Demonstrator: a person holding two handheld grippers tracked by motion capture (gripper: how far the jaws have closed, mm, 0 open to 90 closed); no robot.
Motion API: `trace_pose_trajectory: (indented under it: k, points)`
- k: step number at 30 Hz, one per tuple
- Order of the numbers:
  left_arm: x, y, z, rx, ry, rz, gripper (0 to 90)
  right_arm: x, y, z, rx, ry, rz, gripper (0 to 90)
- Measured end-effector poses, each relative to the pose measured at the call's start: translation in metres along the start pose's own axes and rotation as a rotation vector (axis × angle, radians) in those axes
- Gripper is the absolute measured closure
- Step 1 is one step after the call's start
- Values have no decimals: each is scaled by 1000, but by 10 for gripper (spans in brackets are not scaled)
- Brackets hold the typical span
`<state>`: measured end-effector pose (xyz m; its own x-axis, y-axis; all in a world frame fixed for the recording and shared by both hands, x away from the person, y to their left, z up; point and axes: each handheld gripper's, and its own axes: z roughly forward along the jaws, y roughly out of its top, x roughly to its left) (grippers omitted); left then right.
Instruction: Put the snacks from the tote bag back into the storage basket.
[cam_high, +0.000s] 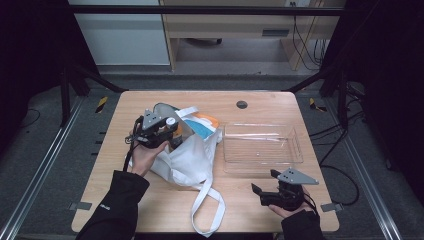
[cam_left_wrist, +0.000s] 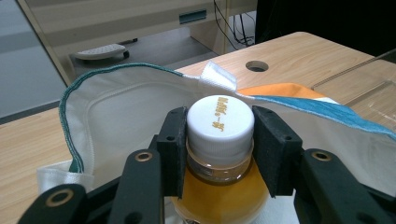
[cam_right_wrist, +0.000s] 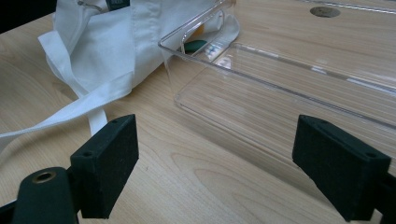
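Seen from above: a pale wooden table (cam_high: 150, 210) with rounded corners, 1 round cable hole (cam_high: 242, 104) near its far edge. Left of centre, a white cloth tote bag (cam_high: 187, 160), slumped and open-mouthed, teal trim at the rim, 1 long strap trailing toward the near edge; something orange and teal showing at its far side, not identifiable. Just right of the bag, a clear plastic tray (cam_high: 295, 145), shallow, apparently empty.

At the bag's mouth, the left gripper (cam_left_wrist: 220, 140), closed on a small bottle (cam_left_wrist: 219, 196) of amber-orange liquid, both black pads clamped flat against the sides of its white ribbed screw cap (cam_left_wrist: 220, 122), gold lettering on the cap's top. Bottle upright, body hanging below the jaws, just over the bag's opening; whether clear of the cloth underneath, impossible to tell.

Near the table's front right corner, well apart from the bag, the right gripper (cam_right_wrist: 231, 172), jaws spread wide, holding nothing, pointed toward the tray's near wall.

Likely handling: bottle rigid and smooth, moderately heavy for its size with liquid inside. Cap ribs a fair purchase, though a grip lower on the neck or shoulder probably steadier against swing. Bag soft, limp, prone to snagging on the way out.
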<state>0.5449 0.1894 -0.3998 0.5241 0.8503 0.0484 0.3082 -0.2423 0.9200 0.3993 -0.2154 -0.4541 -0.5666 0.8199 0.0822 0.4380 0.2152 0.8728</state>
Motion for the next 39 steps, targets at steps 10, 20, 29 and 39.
trace_pose_trajectory:
  k: [10, 20, 29, 39]
  points:
    - [-1, 1, -1, 10, 8, -10, 583, 0, 0, 0, 3, 0, -1, 147]
    - [-2, 5, -6, 31, 20, -6, 584, 0, 0, 1, 6, 3, -2, 147]
    - [0, 14, -19, 3, 23, -11, 585, 0, -1, 1, 8, 2, -6, 147]
    - [3, 28, -43, -45, 33, -30, 586, 1, -1, 2, 11, 5, -12, 147]
